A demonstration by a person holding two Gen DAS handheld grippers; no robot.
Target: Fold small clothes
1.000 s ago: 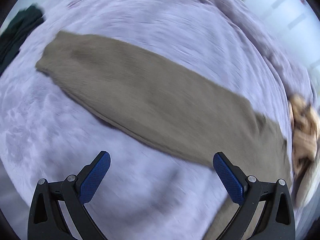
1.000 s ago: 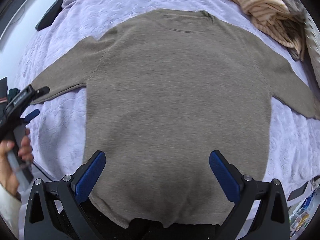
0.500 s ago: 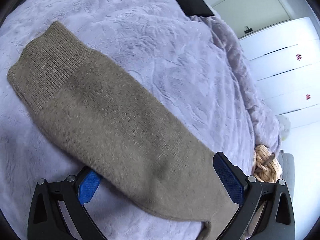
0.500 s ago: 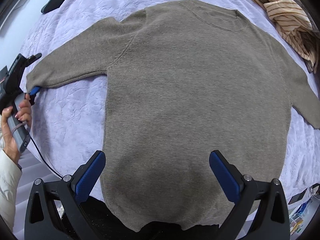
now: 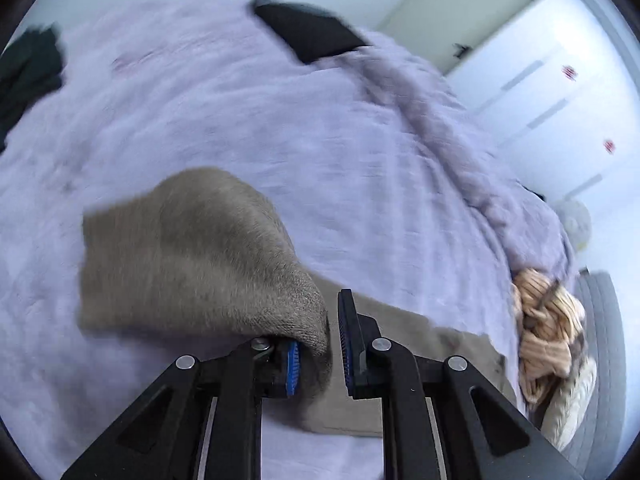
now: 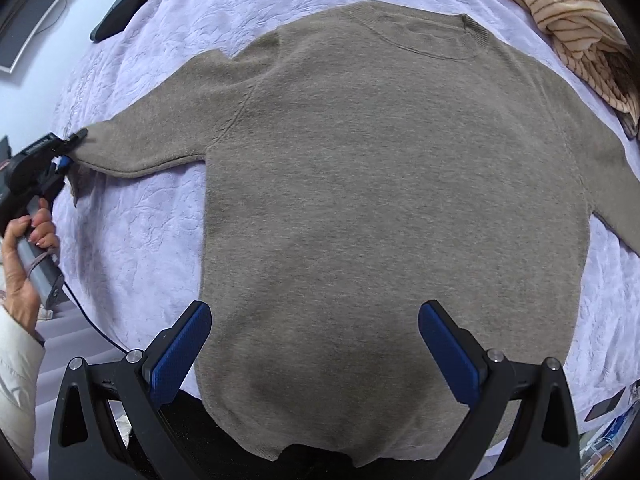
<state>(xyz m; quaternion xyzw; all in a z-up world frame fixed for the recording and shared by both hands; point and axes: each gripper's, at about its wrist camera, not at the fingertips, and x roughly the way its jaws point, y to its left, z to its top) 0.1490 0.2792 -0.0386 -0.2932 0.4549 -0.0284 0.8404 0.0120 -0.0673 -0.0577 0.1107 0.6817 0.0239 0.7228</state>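
Note:
A taupe knit sweater [image 6: 392, 200] lies flat on the lilac bedspread [image 6: 132, 220], sleeves spread out. My left gripper [image 5: 320, 332] has its jaws closing on the left sleeve [image 5: 192, 260] near the cuff; the fabric is pinched between the blue pads and hangs lifted off the bed. The right wrist view shows the same gripper [image 6: 68, 152] at the sleeve end, held by a person's hand [image 6: 24, 264]. My right gripper [image 6: 316, 344] hovers open above the sweater's lower body, with nothing between its fingers.
A striped beige garment [image 6: 572, 20] is heaped at the bed's far right corner, also visible as a bundle [image 5: 548, 320]. A black flat object [image 5: 308, 32] and a dark garment [image 5: 28, 68] lie on the far side. White wardrobe doors [image 5: 560, 92] stand beyond.
The left gripper went from wide open over the sleeve to closed on it and has lifted the cuff end off the bed. The right gripper drifted slightly and stays open.

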